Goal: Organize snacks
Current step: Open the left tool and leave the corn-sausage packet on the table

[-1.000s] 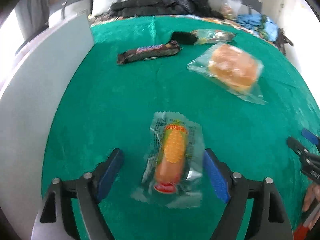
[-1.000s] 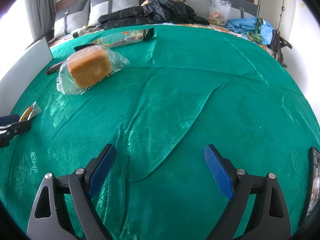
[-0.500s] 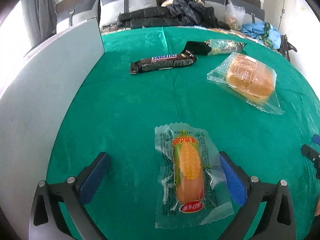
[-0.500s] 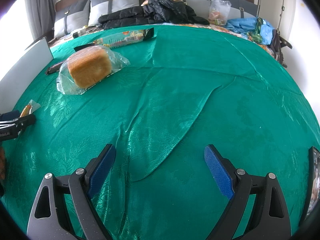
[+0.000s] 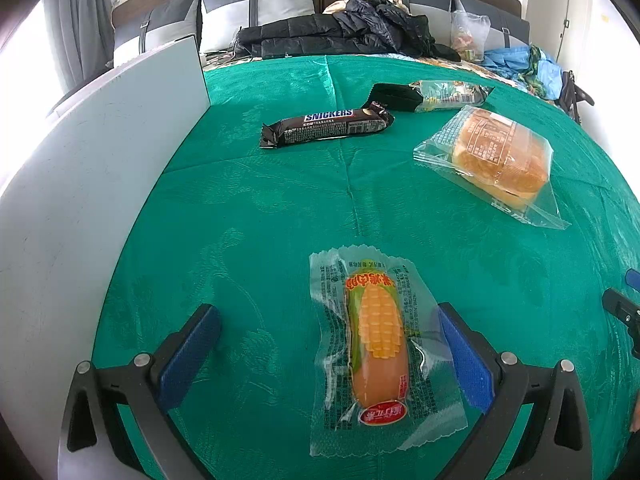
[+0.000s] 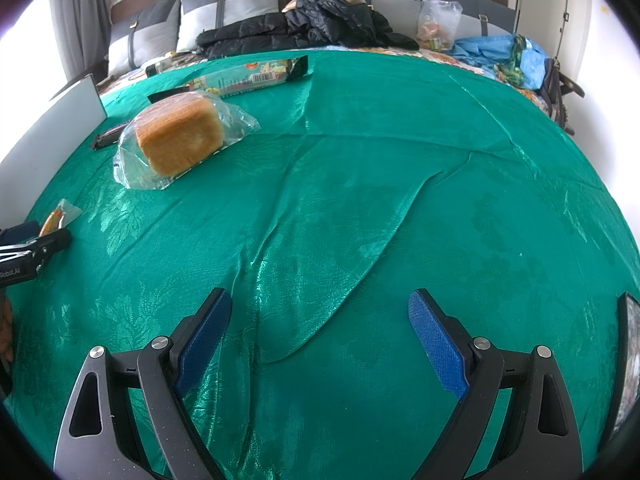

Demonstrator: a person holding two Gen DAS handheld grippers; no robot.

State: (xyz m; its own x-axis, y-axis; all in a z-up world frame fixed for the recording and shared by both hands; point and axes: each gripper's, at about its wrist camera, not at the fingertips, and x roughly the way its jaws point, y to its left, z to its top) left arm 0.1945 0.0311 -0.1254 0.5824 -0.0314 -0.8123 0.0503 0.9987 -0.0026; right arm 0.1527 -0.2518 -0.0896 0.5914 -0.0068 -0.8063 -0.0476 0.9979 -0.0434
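Observation:
A corn-printed sausage pack (image 5: 376, 344) lies flat on the green cloth (image 5: 280, 208) between the wide-apart jaws of my left gripper (image 5: 326, 312). It sits nearer the right pad, and neither pad presses it. That gripper is open. Farther back lie a Snickers bar (image 5: 326, 124), a long green snack pack (image 5: 440, 94) and a bagged bread loaf (image 5: 500, 156). My right gripper (image 6: 320, 296) stands open over bare wrinkled cloth, holding nothing. In the right wrist view the loaf (image 6: 180, 140) is at the upper left and the sausage pack (image 6: 58, 216) peeks out at the left edge.
A white board (image 5: 80, 200) stands upright along the left side of the cloth. Behind the cloth are pillows, a black jacket (image 5: 340, 36), a plastic bag and blue fabric. A dark object (image 6: 630, 360) sits at the right edge of the right wrist view.
The left gripper's jaws spread wider and drew off the sausage pack, which now lies still on the cloth. The right gripper has not moved.

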